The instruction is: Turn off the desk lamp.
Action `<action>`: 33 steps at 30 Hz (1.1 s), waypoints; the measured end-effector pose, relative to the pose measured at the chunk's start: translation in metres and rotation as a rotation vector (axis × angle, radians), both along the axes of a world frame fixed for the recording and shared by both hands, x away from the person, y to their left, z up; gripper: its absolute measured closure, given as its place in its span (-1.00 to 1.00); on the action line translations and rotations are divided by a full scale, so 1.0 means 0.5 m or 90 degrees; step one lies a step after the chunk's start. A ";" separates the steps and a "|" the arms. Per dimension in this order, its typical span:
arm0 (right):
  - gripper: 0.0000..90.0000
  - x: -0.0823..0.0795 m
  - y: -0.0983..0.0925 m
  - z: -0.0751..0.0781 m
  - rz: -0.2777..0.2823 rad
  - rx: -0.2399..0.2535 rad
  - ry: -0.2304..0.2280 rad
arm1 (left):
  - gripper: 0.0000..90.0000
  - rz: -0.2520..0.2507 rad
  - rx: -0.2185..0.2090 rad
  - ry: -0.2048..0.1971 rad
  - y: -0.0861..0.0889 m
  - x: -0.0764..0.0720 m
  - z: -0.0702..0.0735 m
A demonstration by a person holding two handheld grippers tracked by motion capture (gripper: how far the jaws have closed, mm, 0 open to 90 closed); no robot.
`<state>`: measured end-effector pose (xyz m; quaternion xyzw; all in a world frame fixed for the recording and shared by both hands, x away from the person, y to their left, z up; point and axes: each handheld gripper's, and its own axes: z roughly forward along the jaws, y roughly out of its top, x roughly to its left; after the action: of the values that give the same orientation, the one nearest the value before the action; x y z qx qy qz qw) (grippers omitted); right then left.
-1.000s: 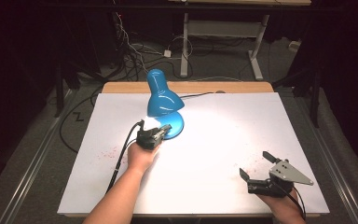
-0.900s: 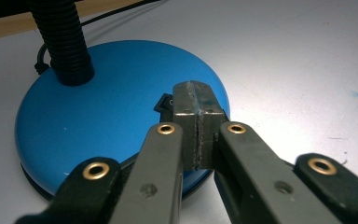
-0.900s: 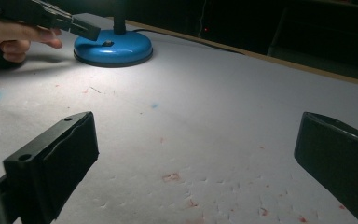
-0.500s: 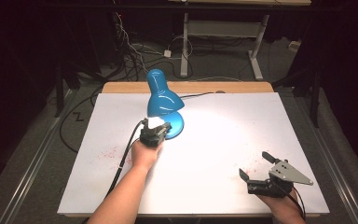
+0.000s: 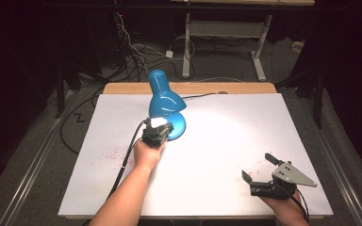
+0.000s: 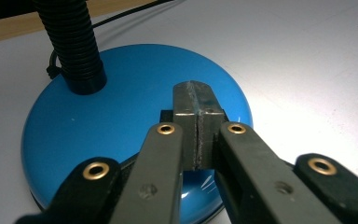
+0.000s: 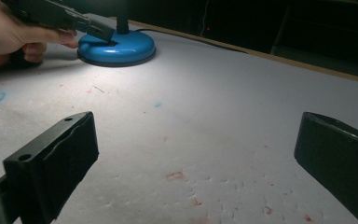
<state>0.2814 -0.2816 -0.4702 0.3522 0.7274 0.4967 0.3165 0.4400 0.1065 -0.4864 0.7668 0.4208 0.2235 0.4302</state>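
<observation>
Left gripper view shows closed left tongs [image 6: 198, 100] over lamp base [image 6: 121, 107].

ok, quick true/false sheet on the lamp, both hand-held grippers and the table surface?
1. The left hand-held gripper has its jaws shut, tips over the blue lamp base. True.
2. The right hand-held gripper is clamped on the lamp's cord. False: its jaws stand open with nothing between them, well away from the lamp.
3. The lamp shade is blue. True.
4. The lamp is switched off. False: a bright pool of light falls on the white table cover beside the base.
5. The lamp's neck is a black ribbed tube. True.
</observation>
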 end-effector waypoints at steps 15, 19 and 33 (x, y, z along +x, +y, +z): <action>-1.00 -0.003 -0.001 0.002 0.001 0.003 -0.001 | 0.96 0.006 -0.014 0.006 -0.004 0.005 -0.002; -1.00 -0.004 -0.001 0.003 0.001 0.004 -0.002 | 0.96 0.019 -0.019 0.023 0.002 0.013 -0.003; -1.00 -0.004 -0.002 0.004 0.002 0.004 -0.004 | 0.96 0.005 -0.008 0.023 0.005 0.012 -0.002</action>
<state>0.2795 -0.2828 -0.4683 0.3503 0.7252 0.5009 0.3170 0.4460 0.1087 -0.4874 0.7663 0.4329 0.2090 0.4262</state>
